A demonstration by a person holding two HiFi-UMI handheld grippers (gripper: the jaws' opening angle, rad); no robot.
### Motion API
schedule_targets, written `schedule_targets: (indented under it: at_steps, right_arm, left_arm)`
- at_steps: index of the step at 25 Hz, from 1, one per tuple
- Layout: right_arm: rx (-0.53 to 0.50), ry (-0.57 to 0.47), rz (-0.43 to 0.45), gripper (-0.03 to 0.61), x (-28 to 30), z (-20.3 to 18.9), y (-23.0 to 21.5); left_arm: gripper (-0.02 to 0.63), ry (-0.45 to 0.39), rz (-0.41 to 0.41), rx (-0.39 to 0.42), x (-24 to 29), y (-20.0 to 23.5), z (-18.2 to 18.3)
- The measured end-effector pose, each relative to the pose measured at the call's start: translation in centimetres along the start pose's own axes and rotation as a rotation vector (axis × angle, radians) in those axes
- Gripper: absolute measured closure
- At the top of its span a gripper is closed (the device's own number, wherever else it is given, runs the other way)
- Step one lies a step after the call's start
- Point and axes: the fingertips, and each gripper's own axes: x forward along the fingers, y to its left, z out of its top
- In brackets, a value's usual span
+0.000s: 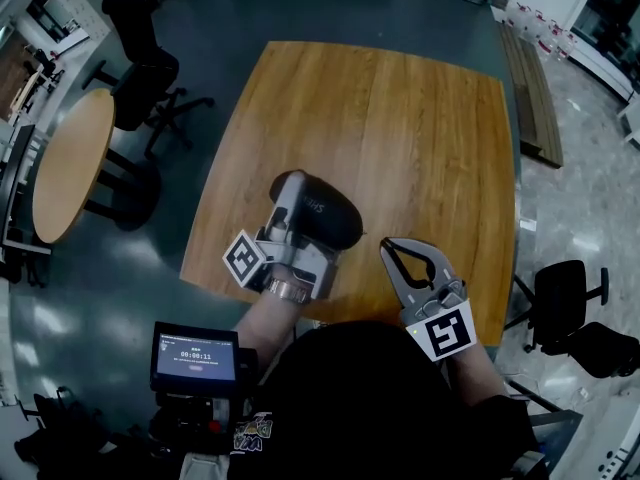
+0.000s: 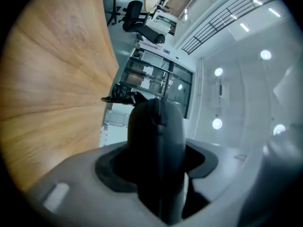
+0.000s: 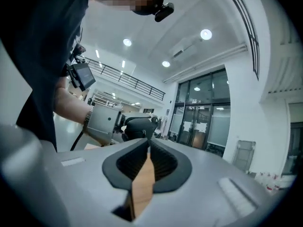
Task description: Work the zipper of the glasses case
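Between the jaws of your left hand-held gripper (image 1: 297, 208) sits the black glasses case (image 1: 325, 213), clamped across its body, so the jaws stand fairly wide around it. Your left gripper view shows the case (image 2: 158, 136) filling the gap, its rounded end pointing away from that gripper and a seam line (image 2: 159, 122) running down its middle. That gripper holds the case over the near part of the wooden tabletop (image 1: 400, 128); you cannot tell whether the case touches the wood. To the right of the case and apart from it is your right hand-held gripper (image 1: 388, 248), over the tabletop's near edge. Its jaws are closed together with nothing between them, and only a sliver of wood shows through the slit. Beyond its tips (image 3: 147, 145), the right gripper view shows the left hand-held gripper with the case.
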Motion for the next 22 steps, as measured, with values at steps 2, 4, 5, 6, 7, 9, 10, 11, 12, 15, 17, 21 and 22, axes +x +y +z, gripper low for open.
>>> schedule_targets:
  at_steps: [2,4,5,6,7,9,10,11,12,15,17,21,22]
  right_arm:
    - [-0.004,-0.013,0.065,0.477,0.3,0.7,0.4]
    - [0.049,-0.028,0.130,0.460,0.6,1.4,0.9]
    - [0.109,-0.038,0.137,0.459,0.7,1.6,0.8]
    - [0.165,-0.048,0.137,0.457,0.8,1.7,0.7]
    - [0.209,-0.059,0.143,0.455,0.9,1.8,0.6]
    - [0.283,-0.081,0.174,0.442,1.2,2.0,0.8]
    - [0.308,-0.092,0.192,0.437,1.4,2.1,1.0]
    - [0.316,-0.103,0.203,0.437,1.5,2.2,1.3]
    - [0.307,-0.110,0.207,0.439,1.6,2.3,1.5]
    - [0.176,-0.081,0.198,0.488,1.7,2.0,2.3]
    - [0.068,-0.020,0.191,0.534,1.5,1.2,2.7]
    - [-0.016,0.012,0.145,0.548,1.0,0.8,2.4]
    - [-0.057,0.013,0.121,0.548,0.9,0.9,2.4]
  left_arm:
    - [0.351,0.021,-0.013,-0.036,-0.1,-0.3,-0.3]
    - [0.351,0.037,-0.031,-0.072,-0.1,-0.3,-0.6]
    - [0.350,0.044,-0.040,-0.084,-0.1,-0.4,-0.7]
    - [0.351,0.051,-0.048,-0.089,-0.1,-0.5,-0.7]
    - [0.350,0.058,-0.056,-0.092,-0.1,-0.7,-0.8]
    - [0.350,0.066,-0.067,-0.100,0.0,-0.8,-0.8]
    - [0.350,0.069,-0.067,-0.105,0.0,-0.8,-0.8]
    - [0.351,0.072,-0.065,-0.110,0.0,-0.7,-0.9]
    - [0.350,0.074,-0.060,-0.118,0.0,-0.5,-1.0]
    - [0.351,0.070,-0.038,-0.154,-0.4,0.3,-1.0]
    - [0.351,0.084,-0.019,-0.164,-0.5,0.7,-1.1]
    - [0.351,0.095,-0.002,-0.182,-0.6,1.0,-1.5]
    - [0.350,0.092,0.006,-0.189,-0.6,1.2,-1.6]
